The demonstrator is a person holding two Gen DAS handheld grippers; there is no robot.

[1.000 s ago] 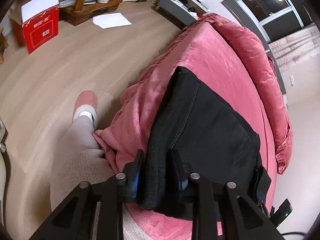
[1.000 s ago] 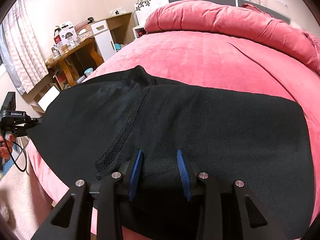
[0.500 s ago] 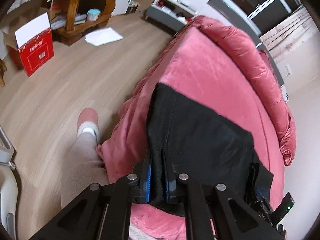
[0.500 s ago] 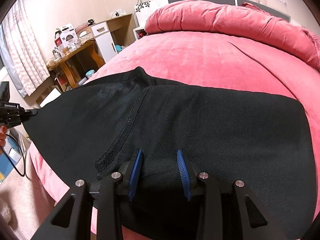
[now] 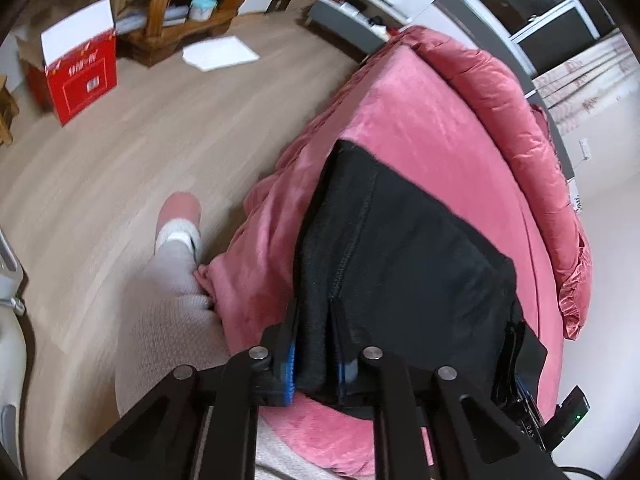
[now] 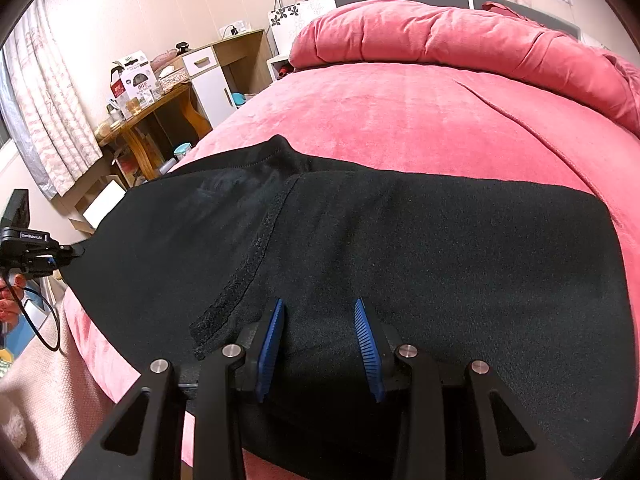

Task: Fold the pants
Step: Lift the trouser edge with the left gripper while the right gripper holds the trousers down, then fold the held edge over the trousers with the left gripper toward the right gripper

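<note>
The left tool [image 5: 316, 364] is seen low in the centre of the left wrist view. Its jaws are narrow and are easing open slightly, with a bunched edge of the black pants [image 5: 400, 248] pressed between the blue pads [image 5: 289, 368]. The right tool [image 6: 320, 340] stands half open low in the centre of its own view. The cloth lies under and between its fingers, but no pinch by the pads can be made out.

The pants are spread flat across the near edge of the pink bed [image 6: 400, 120], one end hanging over the side.

Handling, judged: the fabric is taken to be soft, thick knit, light and limp, neither slippery nor fragile. It is expected to sag between two holds. A grip on the doubled edge or along the raised seam [image 6: 256, 252] is judged the firmest.

The left wrist view alone shows the floor [image 5: 100, 180], a red box [image 5: 80, 80] at upper left and a person's leg [image 5: 172, 280]. The right wrist view alone shows the seam along the flat cloth, the rolled duvet [image 6: 460, 44] at the top and the left tool [image 6: 36, 248] at the left margin, holding the corner of the pants.
</note>
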